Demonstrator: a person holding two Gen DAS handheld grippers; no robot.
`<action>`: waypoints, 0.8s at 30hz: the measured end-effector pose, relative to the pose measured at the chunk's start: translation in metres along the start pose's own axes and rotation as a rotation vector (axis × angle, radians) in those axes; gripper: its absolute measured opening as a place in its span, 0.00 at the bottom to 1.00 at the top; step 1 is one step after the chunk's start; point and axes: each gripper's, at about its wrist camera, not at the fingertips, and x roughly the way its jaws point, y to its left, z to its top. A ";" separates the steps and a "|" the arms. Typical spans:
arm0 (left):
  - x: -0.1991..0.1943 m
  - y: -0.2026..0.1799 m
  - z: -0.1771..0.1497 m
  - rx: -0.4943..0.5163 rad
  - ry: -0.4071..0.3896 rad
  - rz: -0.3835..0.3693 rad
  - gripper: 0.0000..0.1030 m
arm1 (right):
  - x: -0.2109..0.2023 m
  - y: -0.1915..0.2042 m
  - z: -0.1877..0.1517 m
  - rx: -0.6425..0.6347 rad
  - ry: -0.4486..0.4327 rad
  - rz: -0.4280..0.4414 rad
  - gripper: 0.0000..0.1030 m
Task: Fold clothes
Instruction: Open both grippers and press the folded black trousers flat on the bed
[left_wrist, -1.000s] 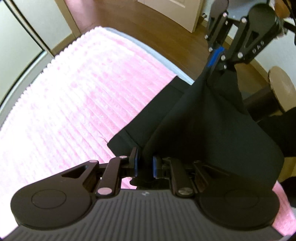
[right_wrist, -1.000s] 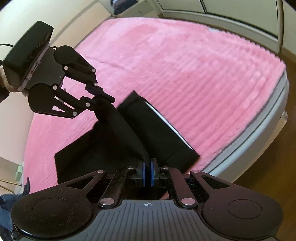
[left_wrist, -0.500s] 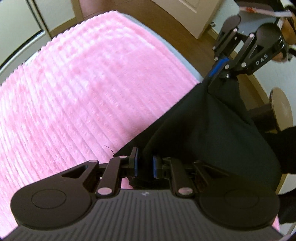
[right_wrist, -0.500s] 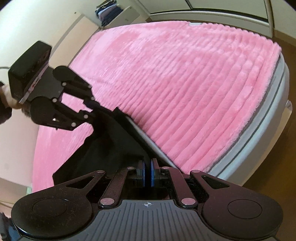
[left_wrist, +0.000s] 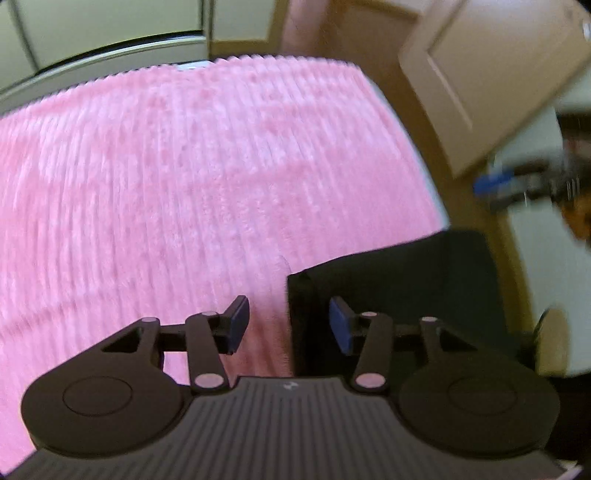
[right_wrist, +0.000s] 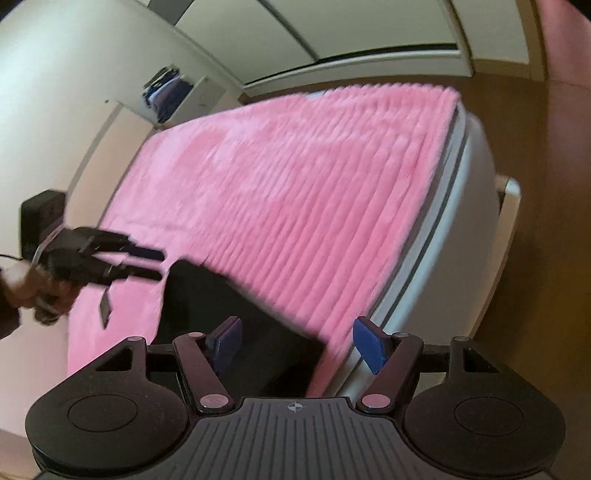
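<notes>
Grippers let go of folded garment

Fingers of the left gripper (left_wrist: 286, 325) have just been opening and stand apart with nothing pinched. The right gripper (right_wrist: 295, 343) has just spread wide, also bare. Below both, the black garment (left_wrist: 399, 291) lies folded on the pink blanket (left_wrist: 192, 192), near the bed's edge (right_wrist: 469, 192).

The pink bedspread (right_wrist: 295, 206) lies bare across most of the bed, giving open passage toward the far end. The folded black garment (left_wrist: 399, 288) occupies the near corner at the mattress edge. A door (left_wrist: 491, 74) and, apparently, a round stool (left_wrist: 550, 339) bound the floor beside it.
</notes>
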 end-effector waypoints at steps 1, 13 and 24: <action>0.002 0.000 -0.002 -0.026 -0.017 -0.012 0.41 | 0.003 0.003 -0.007 0.000 0.008 0.000 0.68; -0.014 -0.020 -0.022 -0.046 -0.086 -0.012 0.11 | 0.003 0.039 -0.021 0.000 -0.018 -0.023 0.15; 0.029 0.002 -0.015 -0.162 -0.035 0.103 0.24 | 0.044 0.011 -0.002 -0.004 0.006 -0.109 0.53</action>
